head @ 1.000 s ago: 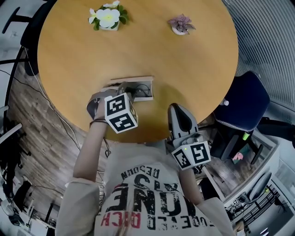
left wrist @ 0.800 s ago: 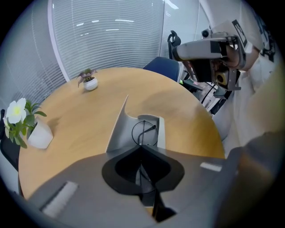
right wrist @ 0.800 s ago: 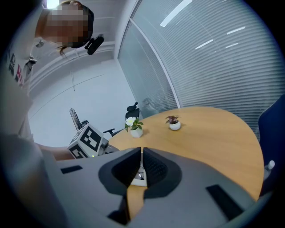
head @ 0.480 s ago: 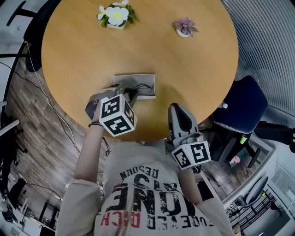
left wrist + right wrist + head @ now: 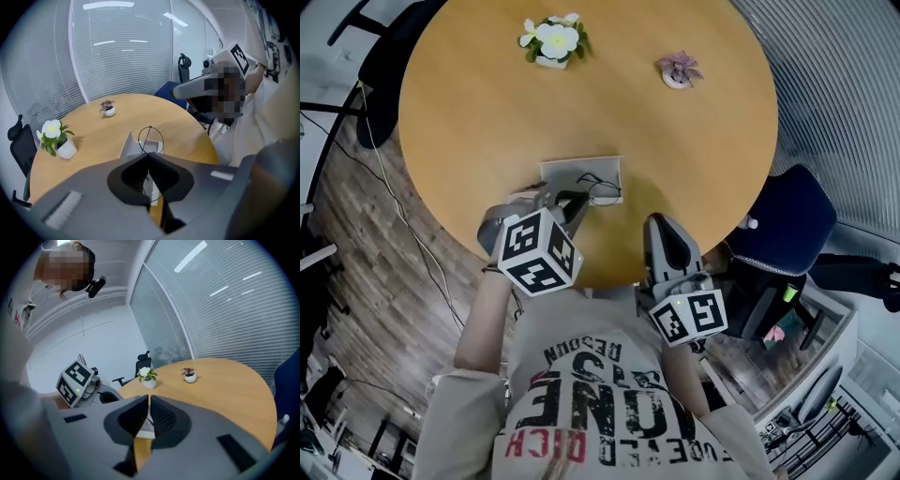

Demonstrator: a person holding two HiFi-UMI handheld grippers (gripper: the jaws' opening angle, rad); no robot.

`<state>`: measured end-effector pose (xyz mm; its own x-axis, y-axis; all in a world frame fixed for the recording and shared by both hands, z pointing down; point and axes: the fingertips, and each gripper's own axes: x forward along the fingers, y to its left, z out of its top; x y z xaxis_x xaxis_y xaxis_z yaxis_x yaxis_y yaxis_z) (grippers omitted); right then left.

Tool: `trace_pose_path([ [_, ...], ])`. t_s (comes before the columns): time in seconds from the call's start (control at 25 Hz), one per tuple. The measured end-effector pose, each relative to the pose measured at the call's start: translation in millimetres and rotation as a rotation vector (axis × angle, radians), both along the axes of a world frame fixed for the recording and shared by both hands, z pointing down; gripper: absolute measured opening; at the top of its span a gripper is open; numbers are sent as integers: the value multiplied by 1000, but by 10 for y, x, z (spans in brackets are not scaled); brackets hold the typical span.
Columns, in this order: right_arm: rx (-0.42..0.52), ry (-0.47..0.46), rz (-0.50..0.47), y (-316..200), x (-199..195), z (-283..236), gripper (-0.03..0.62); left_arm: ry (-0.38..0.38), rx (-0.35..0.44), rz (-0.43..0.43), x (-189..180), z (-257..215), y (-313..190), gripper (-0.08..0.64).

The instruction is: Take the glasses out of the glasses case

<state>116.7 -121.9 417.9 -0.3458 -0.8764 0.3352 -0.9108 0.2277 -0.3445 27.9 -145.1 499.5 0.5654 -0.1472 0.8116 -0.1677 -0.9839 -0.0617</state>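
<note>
An open, pale glasses case (image 5: 572, 172) lies on the round wooden table (image 5: 487, 112) near its front edge. My left gripper (image 5: 576, 202) hangs just above the case's near side, shut on thin black wire-rimmed glasses (image 5: 599, 187). In the left gripper view one round lens (image 5: 151, 139) stands up past the closed jaw tips of the left gripper (image 5: 149, 157), over the case (image 5: 127, 146). My right gripper (image 5: 657, 223) hovers at the table's edge to the right of the case, shut with nothing in it. The right gripper view shows its jaws (image 5: 149, 401) pressed together.
A white-flowered plant in a white pot (image 5: 552, 41) and a small purple plant (image 5: 678, 70) stand at the table's far side. A dark blue chair (image 5: 786, 217) is at the right, a black chair (image 5: 380, 89) at the left. The person's body is close behind the table's front edge.
My left gripper has risen from the case with the glasses in its jaws. The right gripper has stayed near the table's edge.
</note>
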Motion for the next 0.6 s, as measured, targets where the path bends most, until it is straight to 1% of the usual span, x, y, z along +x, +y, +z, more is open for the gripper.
trace_pose_path([
  [0.2,35,11,15,51,-39,-138,25,53,48,-22,-47,-222,52,17],
  [0.32,54,15,23,104,-79,-228,25,98,85,-50,-107,-407,62,17],
  [0.4,67,14,27,137,-117,-283,25,142,111,-84,-156,-546,52,17],
  [0.6,109,10,22,164,-216,-432,25,268,188,-204,-291,-894,-7,17],
])
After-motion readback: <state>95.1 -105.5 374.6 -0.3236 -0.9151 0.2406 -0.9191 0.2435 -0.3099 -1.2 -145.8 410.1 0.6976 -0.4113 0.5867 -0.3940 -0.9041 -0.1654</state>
